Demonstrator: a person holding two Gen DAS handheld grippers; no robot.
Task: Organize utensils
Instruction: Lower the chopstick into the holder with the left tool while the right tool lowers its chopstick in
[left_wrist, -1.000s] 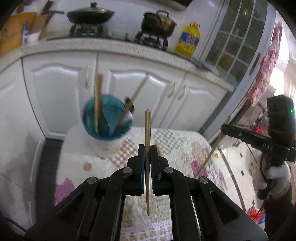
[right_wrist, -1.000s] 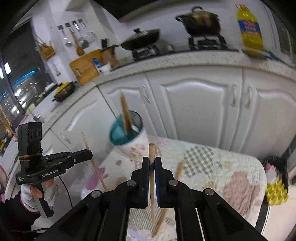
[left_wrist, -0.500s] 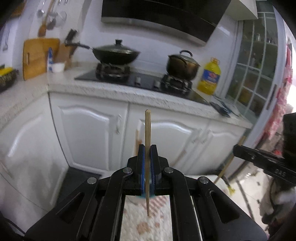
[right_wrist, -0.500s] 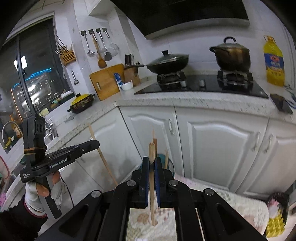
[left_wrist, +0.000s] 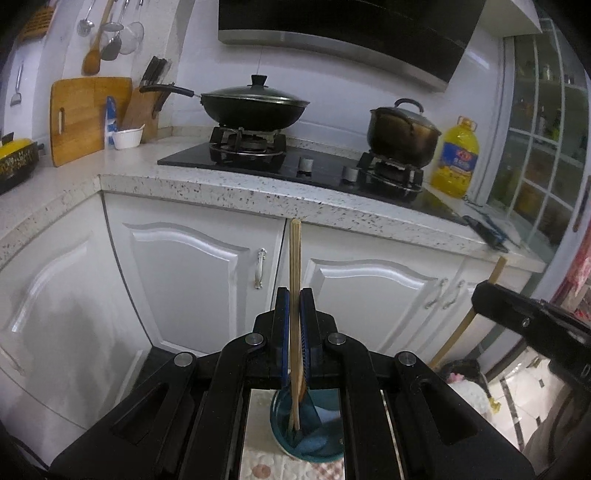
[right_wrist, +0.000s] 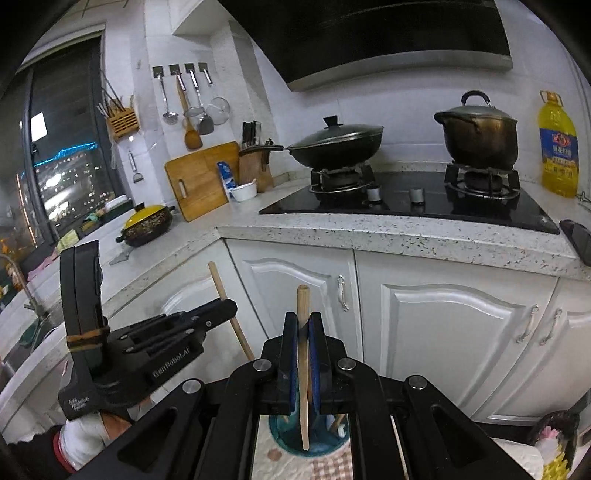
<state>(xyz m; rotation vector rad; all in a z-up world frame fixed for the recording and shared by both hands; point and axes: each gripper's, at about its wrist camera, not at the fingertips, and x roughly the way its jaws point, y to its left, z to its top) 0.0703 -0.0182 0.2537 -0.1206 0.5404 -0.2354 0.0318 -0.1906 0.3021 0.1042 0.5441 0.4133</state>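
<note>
A teal-lined utensil cup stands on a patterned quilted cloth, seen from above through the frames of both grippers. In the left wrist view, the left gripper has its jaws pressed narrow on a flat bamboo chopstick held upright, whose lower tip reaches down into the cup's mouth. In the right wrist view, the right gripper is likewise clamped on a round wooden chopstick, nearly vertical, its lower end hanging at the cup's opening, where other utensil handles already lean inside. The two grippers sit close together: the left one shows at the left of the right view, gripping its stick at a slant, and the right one juts in at the right edge of the left view.

Behind them run white cabinet doors under a speckled counter. On the counter sits a black hob with a lidded wok and a dark stockpot, a yellow oil bottle beside it. A cutting board, knife block and hanging ladles occupy the corner.
</note>
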